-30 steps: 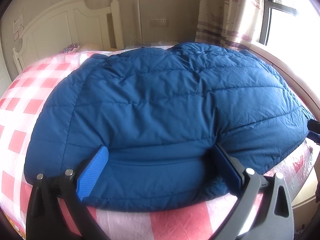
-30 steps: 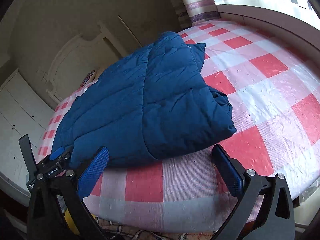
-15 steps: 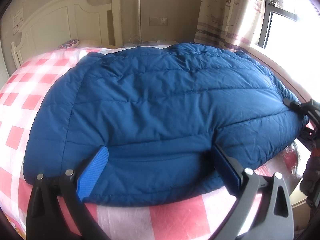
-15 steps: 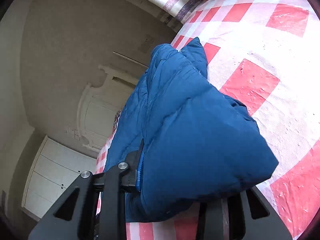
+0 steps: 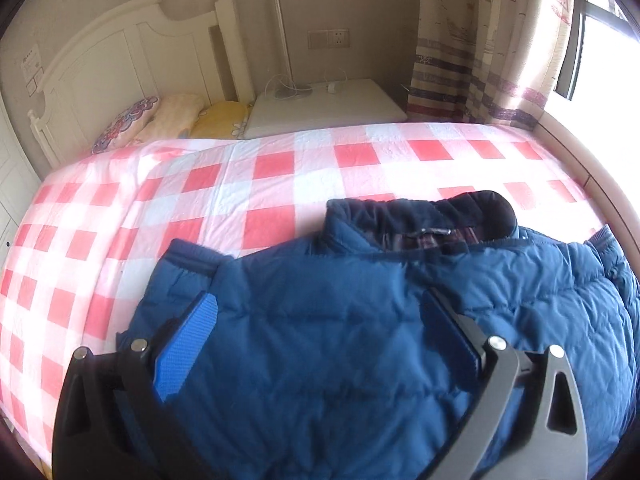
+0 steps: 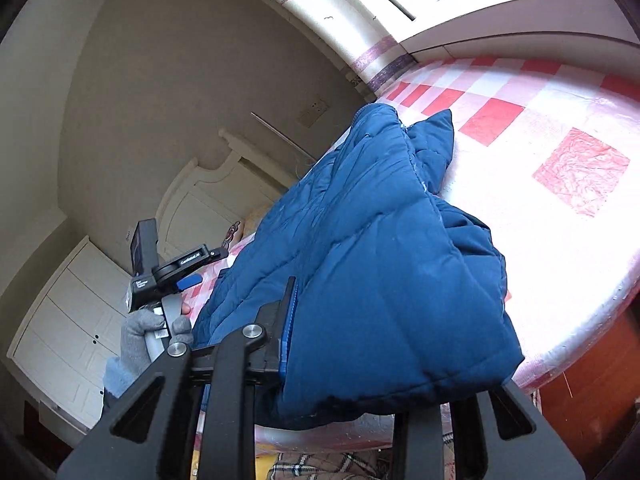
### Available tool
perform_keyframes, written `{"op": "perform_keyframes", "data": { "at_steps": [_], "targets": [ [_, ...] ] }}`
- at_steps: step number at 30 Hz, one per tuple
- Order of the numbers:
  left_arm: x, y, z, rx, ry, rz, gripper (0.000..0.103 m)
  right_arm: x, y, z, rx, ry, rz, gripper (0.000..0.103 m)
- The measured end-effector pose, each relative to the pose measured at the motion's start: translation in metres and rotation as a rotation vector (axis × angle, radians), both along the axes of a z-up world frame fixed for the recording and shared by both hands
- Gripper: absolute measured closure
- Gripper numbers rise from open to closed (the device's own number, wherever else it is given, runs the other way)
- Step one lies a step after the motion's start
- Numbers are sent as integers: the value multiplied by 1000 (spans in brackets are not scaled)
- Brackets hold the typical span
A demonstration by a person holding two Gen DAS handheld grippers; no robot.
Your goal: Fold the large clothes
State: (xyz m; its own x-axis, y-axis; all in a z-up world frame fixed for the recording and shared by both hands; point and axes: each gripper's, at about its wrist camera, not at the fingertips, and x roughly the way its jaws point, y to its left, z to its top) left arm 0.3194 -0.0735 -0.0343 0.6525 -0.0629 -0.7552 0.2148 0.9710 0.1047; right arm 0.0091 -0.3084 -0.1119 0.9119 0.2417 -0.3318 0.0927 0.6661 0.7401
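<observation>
1. Now the right gripper (image 6: 384,360), jaws just closed, pinches the jacket (image 6: 380,280) hem at 6 o'clock.
2. Left gripper (image 5: 320,344) stands wide around the bulk.
3. Puffy, slick fabric could slip out mid-fold, I judge.

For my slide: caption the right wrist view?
Right gripper clamps a folded blue puffer jacket over the checked bed.

Right gripper (image 6: 340,344) clamps lifted corner of blue quilted jacket (image 6: 384,264), jaws having just closed on fabric, above red-and-white checked bed (image 6: 560,208). At left, gloved hand (image 6: 148,336) holds left gripper (image 6: 176,272); white wardrobe (image 6: 68,320) behind.
</observation>
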Motion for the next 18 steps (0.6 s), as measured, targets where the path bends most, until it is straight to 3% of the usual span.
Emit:
{"op": "perform_keyframes", "data": {
  "at_steps": [2, 4, 8, 13, 16, 18],
  "targets": [
    [13, -28, -17, 114, -20, 5, 2, 1, -3, 3, -20, 6, 1, 74],
    [26, -48, -50, 229, 38, -15, 2, 1, -3, 4, -13, 3, 6, 74],
    [14, -30, -40, 169, 0, -10, 9, 3, -1, 15, -49, -5, 10, 74],
    [-70, 8, -9, 114, -141, -38, 10, 2, 2, 21, -89, -11, 2, 74],
    [-120, 12, -31, 117, -115, -139, 9, 1, 6, 30, -119, -16, -9, 74],
    [-146, 10, -51, 147, -184, -140, 9, 3, 11, 40, -145, -28, -10, 74]
  ]
}}
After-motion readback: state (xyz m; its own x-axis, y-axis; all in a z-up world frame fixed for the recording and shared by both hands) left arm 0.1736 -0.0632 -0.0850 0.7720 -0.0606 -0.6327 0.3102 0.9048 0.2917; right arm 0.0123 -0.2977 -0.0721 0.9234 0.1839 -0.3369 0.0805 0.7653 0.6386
